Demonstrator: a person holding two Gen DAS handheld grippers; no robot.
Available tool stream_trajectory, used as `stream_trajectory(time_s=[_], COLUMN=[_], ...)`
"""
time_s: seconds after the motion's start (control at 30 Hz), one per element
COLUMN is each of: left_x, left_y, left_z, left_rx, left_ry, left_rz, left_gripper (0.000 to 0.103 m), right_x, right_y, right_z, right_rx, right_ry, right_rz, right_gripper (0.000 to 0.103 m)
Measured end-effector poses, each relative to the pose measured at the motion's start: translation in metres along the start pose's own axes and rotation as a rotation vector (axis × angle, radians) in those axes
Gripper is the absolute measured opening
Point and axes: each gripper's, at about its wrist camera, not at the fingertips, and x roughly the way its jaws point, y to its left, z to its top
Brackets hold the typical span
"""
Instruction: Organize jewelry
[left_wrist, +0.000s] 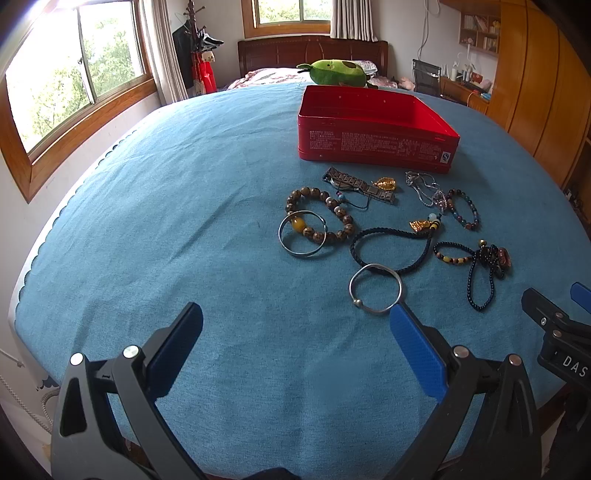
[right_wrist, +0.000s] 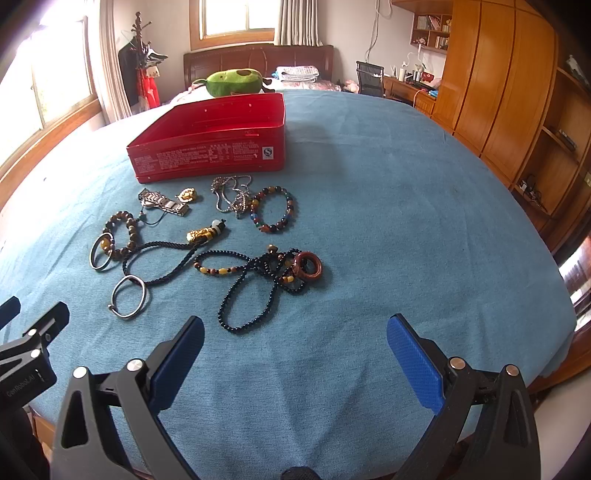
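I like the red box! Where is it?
The red box sits on the blue cloth, behind the jewelry, closest to the watch, in front of the green plush toy.

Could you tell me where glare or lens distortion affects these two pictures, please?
Left wrist view: the window blows out white at upper left, and the blue cloth bulges into a dome. Right wrist view: the same glare at upper left, the wardrobe bows, and the red box and jewelry stay sharp.
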Motion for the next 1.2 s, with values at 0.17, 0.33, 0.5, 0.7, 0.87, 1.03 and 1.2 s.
stream_trajectory(time_s=[0.17, 0.33, 0.5, 0.7, 0.87, 1.03, 1.2], left_x=[0.0001, 0.0001, -0.0001, -0.0006, -0.0002, -0.0004, 0.0045], left_y=[-0.0002, -0.0002, -0.0003, 0.0006, 0.0002, 0.0012, 0.0029], left_z=[-0.0001, 0.0000, -0.0001, 0.0018, 0.0015, 0.0014, -0.0040], left_rx=[0.000, 0.001, 0.000, 0.000, 0.001, 0.001, 0.000], left_ry=[-0.001, 0.000, -0.001, 0.001, 0.002, 0.002, 0.005], left_rz=[0.000, 0.000, 0.001, 0.001, 0.001, 0.001, 0.001], left_gripper=[0.100, 0.100, 0.100, 0.100, 0.100, 0.100, 0.100], right_x=[-0.0002, 0.0004, 0.0007, 0.0011, 0.0015, 0.0026, 0.0023], right_y=[0.0009, 0.0004, 0.0011, 0.0004, -0.0006, 0.0002, -0.0005], right_z=[-0.0002, -0.0001, 0.0001, -0.0003, -0.0007, -0.0010, -0.0011], right_rx=[0.001, 0.002, 0.004, 0.005, 0.006, 0.006, 0.007], right_ry=[-0.001, 0.001, 0.001, 0.002, 0.004, 0.004, 0.005], right_rz=[0.000, 0.001, 0.002, 0.004, 0.006, 0.007, 0.008], right_gripper=[0.099, 0.099, 0.099, 0.099, 0.099, 0.099, 0.099])
